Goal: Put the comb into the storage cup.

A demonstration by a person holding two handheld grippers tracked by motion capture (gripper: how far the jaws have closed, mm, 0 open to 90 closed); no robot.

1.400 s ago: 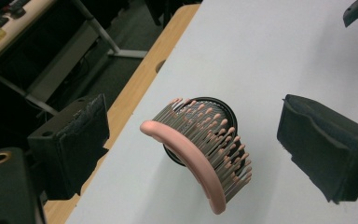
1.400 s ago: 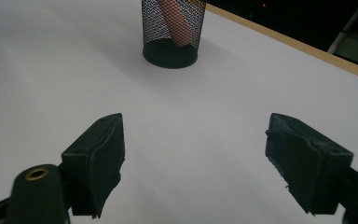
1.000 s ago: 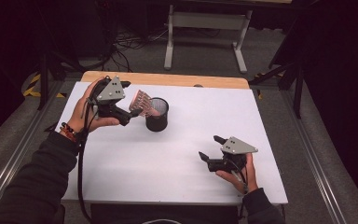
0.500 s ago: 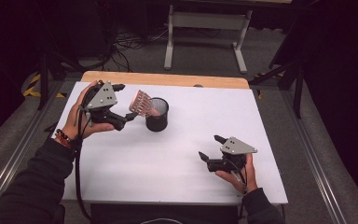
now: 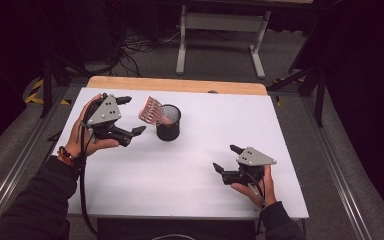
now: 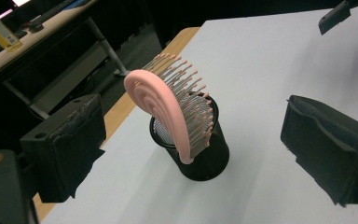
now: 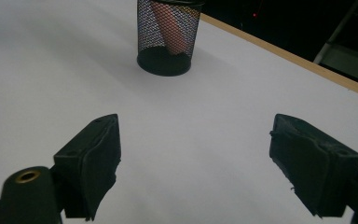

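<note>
A pink hairbrush (image 5: 152,110) stands handle-down in a black mesh cup (image 5: 169,124) at the table's back middle, with its bristled head leaning left over the rim. My left gripper (image 5: 133,115) is open just left of the brush and apart from it. In the left gripper view the brush (image 6: 168,98) and cup (image 6: 200,158) sit between and beyond the wide-apart jaws of that gripper (image 6: 198,126). My right gripper (image 5: 226,158) is open and empty near the front right. Its own view shows that gripper (image 7: 200,158) facing the cup (image 7: 168,42), with the pink handle (image 7: 168,25) inside.
The white table top (image 5: 205,150) has a wooden strip (image 5: 180,85) along its far edge. A metal stand (image 5: 220,30) and cables lie on the floor beyond. The right gripper (image 6: 345,16) shows far off in the left gripper view.
My left gripper has drawn back to the left, away from the brush head. The brush stays in the cup. The right gripper has hardly moved.
</note>
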